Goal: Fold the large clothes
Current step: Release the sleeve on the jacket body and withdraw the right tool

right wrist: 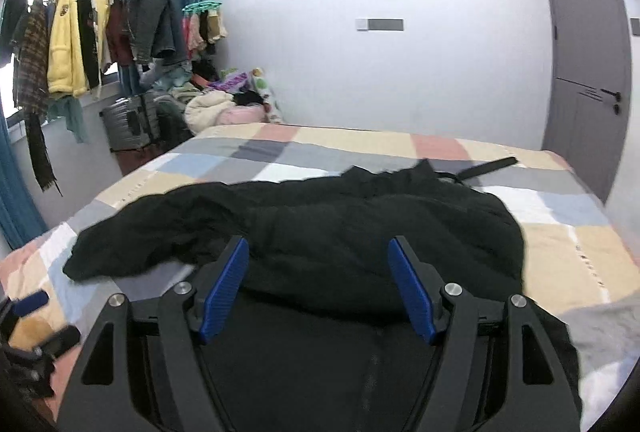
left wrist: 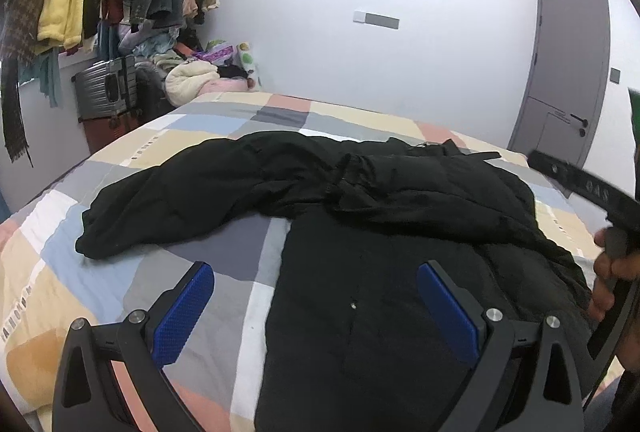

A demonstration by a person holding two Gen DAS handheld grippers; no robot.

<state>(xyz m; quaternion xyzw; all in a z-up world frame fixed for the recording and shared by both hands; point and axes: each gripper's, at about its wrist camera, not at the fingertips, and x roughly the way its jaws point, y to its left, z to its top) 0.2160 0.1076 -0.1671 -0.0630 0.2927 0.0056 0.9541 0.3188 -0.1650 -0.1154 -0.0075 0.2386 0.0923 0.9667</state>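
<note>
Two grippers: left gripper (left wrist: pixel 316 308) and right gripper (right wrist: pixel 318 288) both hang over the near part of the garment, fingers well apart, nothing between them.
Garment: black coat (left wrist: pixel 360 216) lies spread on the checked bed (left wrist: pixel 60 272), partly folded, one sleeve (left wrist: pixel 160 208) trailing out to the left.
Long axis: sleeve and upper fold run left to right across both views; the body runs toward the cameras.
Nearer hand: judged the left, since the loose sleeve lies on its side.
Hidden: the coat's near hem is cut off behind the grippers; black folds blur together; the right hand (left wrist: pixel 612 272) is cropped at the edge.
</note>
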